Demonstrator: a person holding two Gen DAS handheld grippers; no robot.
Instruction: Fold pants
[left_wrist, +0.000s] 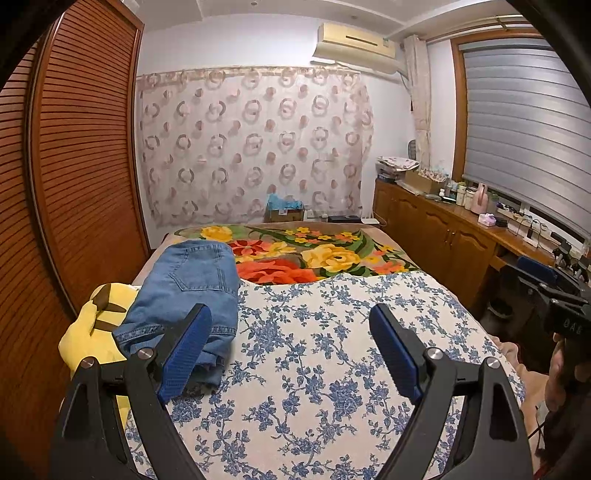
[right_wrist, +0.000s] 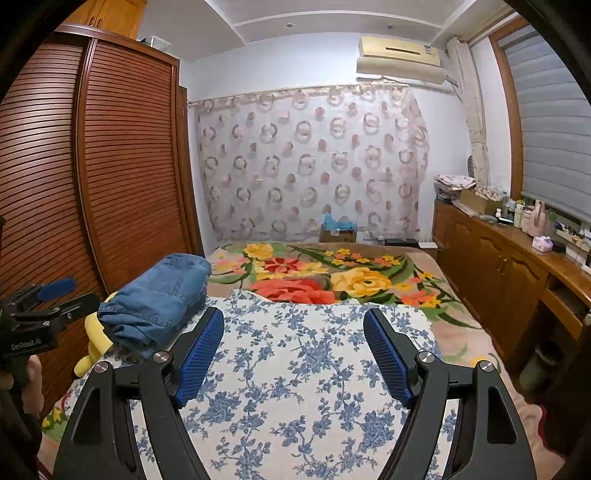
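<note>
The pants (left_wrist: 188, 291), blue denim, lie already folded into a thick bundle at the left edge of the blue-flowered sheet (left_wrist: 314, 350), partly propped on a yellow plush toy (left_wrist: 96, 325) that sits between the sheet and the wooden wardrobe (left_wrist: 74, 147); the bundle's long axis runs away from the cameras toward the far wall, with a back pocket facing up, the rounded fold at the far end next to the bright flowered blanket (left_wrist: 314, 254), and the loose layered edges at the end nearest the grippers. The left gripper (left_wrist: 291, 350) hangs just beside that near end with its jaws wide apart and nothing between them; the right gripper (right_wrist: 293, 350) hovers over the middle of the sheet, jaws likewise apart and empty. The likeliest trouble, as I judge it: the bundle rests half on the soft toy, so it sits uneven and a nudge from the left gripper's nearer finger could tip it toward the wardrobe side or off the sheet; the near layers look loosely stacked and could slide open if brushed; a pinch there might take only the top layer.
</note>
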